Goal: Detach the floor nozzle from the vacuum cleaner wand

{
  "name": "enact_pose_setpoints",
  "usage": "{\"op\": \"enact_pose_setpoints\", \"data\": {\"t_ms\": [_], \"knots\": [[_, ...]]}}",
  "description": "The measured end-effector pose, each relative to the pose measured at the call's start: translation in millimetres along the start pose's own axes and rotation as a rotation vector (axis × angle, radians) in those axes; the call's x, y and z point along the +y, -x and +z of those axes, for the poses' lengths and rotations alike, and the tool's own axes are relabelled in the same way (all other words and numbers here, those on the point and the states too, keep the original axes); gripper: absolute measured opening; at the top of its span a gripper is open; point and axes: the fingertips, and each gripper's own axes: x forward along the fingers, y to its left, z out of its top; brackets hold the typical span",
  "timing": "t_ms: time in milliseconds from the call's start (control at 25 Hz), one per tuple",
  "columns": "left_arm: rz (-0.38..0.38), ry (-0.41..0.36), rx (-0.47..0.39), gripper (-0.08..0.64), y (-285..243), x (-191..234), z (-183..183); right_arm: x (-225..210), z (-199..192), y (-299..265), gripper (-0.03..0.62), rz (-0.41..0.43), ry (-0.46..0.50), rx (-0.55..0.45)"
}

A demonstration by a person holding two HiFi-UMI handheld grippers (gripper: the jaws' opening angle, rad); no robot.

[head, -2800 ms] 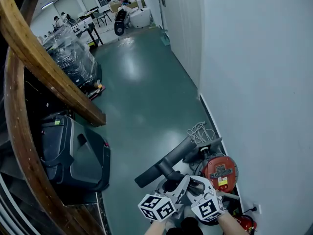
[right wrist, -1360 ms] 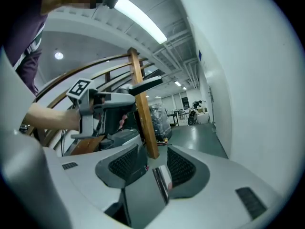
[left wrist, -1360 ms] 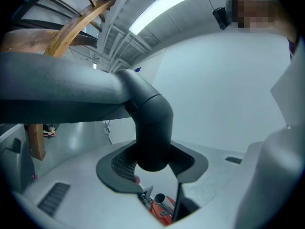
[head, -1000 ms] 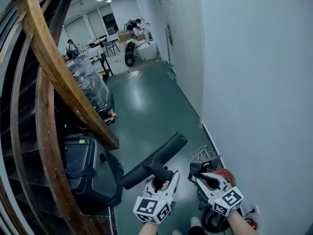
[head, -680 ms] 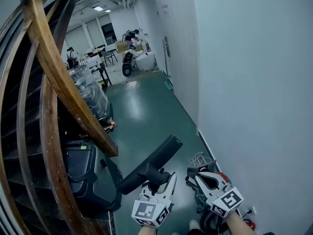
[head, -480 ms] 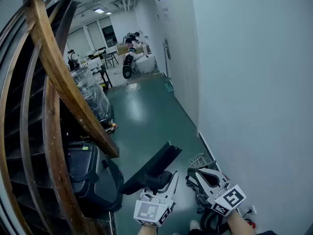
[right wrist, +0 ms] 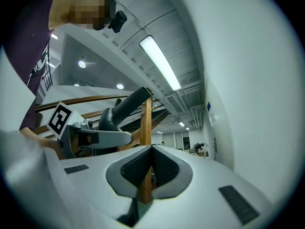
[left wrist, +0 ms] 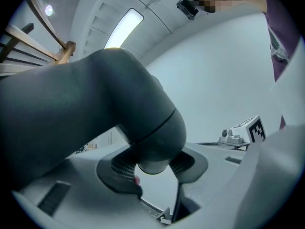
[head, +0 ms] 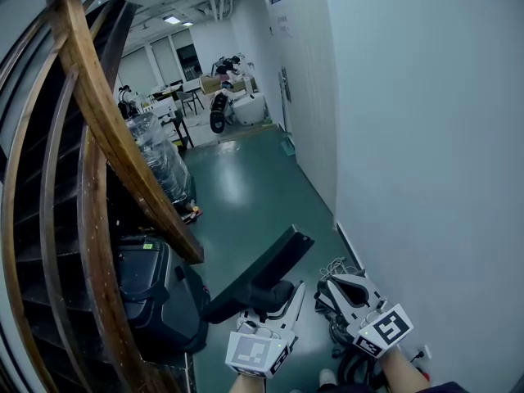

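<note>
The black floor nozzle (head: pixel 260 275) hangs above the green floor as a long bar slanting from lower left to upper right. My left gripper (head: pixel 274 303) is shut on its rounded neck. In the left gripper view that dark grey neck (left wrist: pixel 143 128) fills the space between the pads of my left gripper (left wrist: pixel 153 171). My right gripper (head: pixel 327 288) is held to the right of the nozzle, apart from it. Its jaws have just closed, and in the right gripper view my right gripper (right wrist: pixel 151 163) has its pads together with nothing between them. No wand shows on the nozzle.
A curved wooden stair rail (head: pixel 123 146) runs down the left, with a black case (head: pixel 155 293) under it. A white wall (head: pixel 426 137) stands close on the right. A white cable coil (head: pixel 332 267) and dark vacuum parts (head: pixel 352 365) lie below my right gripper. A wrapped pallet (head: pixel 160 166) stands further off.
Both grippers have risen. The nozzle has come up with the left gripper and rolled so its flat side shows. The right gripper's jaws have closed on nothing. The red canister has left the view.
</note>
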Motion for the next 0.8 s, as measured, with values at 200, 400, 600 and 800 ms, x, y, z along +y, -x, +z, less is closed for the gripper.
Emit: {"op": "enact_pose_setpoints", "data": {"t_ms": [200, 400, 600, 800], "knots": [[0.004, -0.009, -0.009, 0.178, 0, 0, 2, 1, 1, -2, 0.017, 0.007, 0.012, -0.001], [0.005, -0.005, 0.003, 0.178, 0, -1, 0, 3, 0, -4, 0.017, 0.011, 0.006, 0.005], [0.001, -0.004, 0.015, 0.178, 1, -2, -4, 2, 0, -3, 0.017, 0.007, 0.009, 0.002], [0.002, -0.006, 0.034, 0.179, -1, 1, -11, 0, -4, -5, 0.017, 0.008, 0.017, 0.007]]}}
